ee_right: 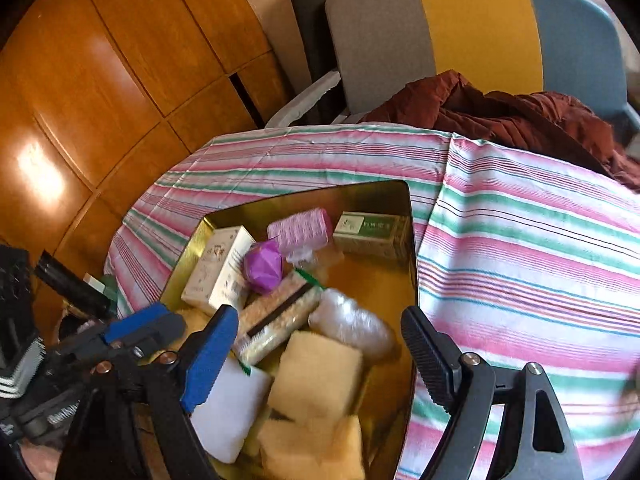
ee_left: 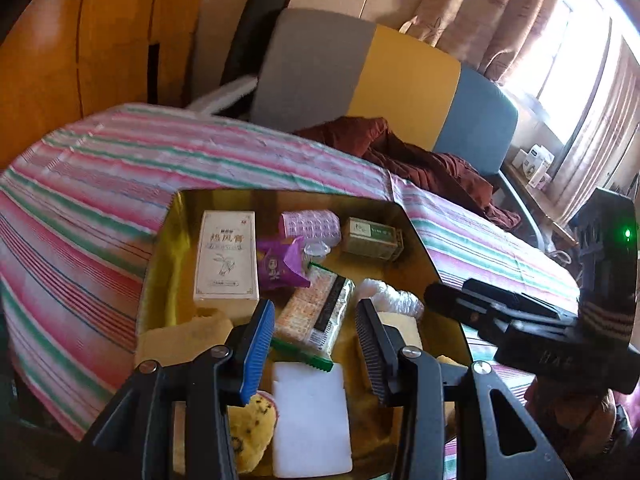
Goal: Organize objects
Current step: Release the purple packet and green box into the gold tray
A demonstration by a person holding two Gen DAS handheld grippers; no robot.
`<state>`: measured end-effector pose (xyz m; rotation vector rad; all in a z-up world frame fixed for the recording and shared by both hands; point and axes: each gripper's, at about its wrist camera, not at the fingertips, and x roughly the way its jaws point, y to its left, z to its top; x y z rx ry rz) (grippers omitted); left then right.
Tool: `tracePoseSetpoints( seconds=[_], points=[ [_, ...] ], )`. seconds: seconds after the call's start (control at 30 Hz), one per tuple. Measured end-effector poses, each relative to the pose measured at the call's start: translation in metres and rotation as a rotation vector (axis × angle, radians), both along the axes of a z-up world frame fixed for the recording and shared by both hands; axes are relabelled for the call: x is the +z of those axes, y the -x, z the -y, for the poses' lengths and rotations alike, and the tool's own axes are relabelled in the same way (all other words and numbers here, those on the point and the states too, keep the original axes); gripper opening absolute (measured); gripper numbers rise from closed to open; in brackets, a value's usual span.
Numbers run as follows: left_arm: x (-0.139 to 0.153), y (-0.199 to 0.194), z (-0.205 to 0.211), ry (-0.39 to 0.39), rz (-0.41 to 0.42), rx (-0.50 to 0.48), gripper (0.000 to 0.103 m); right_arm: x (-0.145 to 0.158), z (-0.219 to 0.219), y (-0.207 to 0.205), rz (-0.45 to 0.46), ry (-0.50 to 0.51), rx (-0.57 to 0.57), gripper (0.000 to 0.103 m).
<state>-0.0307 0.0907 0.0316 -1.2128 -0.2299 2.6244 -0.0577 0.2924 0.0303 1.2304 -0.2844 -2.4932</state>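
Tray (ee_left: 168,280) gold, crammed with boxes and sponges; both hand-held grippers (ee_left: 316,344) (ee_right: 320,354) open, empty

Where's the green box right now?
The green box sits at the gold tray's far right corner in both wrist views, just right of the pink roll.

**A:** Item one, the support?

**B:** A table under a striped tablecloth (ee_right: 520,216) in pink, green and white, a seam or fold running across it right of centre.

**A:** Lying directly on it?

**B:** One gold tray (ee_right: 376,196), shiny, with cut corners, set left of that seam and well in from the far edge.

**A:** Anything else?

**B:** A dark red garment (ee_right: 500,116) bunched at the far right edge; whether it rests on the cloth is unclear.
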Motion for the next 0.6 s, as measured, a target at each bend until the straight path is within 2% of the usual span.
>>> tracePoseSetpoints(
  seconds=[0.27,0.6],
  points=[
    [0.017,-0.026,-0.005,0.081,-0.085,0.013,0.042,0.002,-0.001,-0.03,-0.043,-0.032,-0.016,0.085],
    [0.019,-0.05,-0.01,0.105,-0.106,-0.003,0.042,0.01,-0.001,-0.067,-0.103,-0.075,-0.031,0.086]
  ],
)
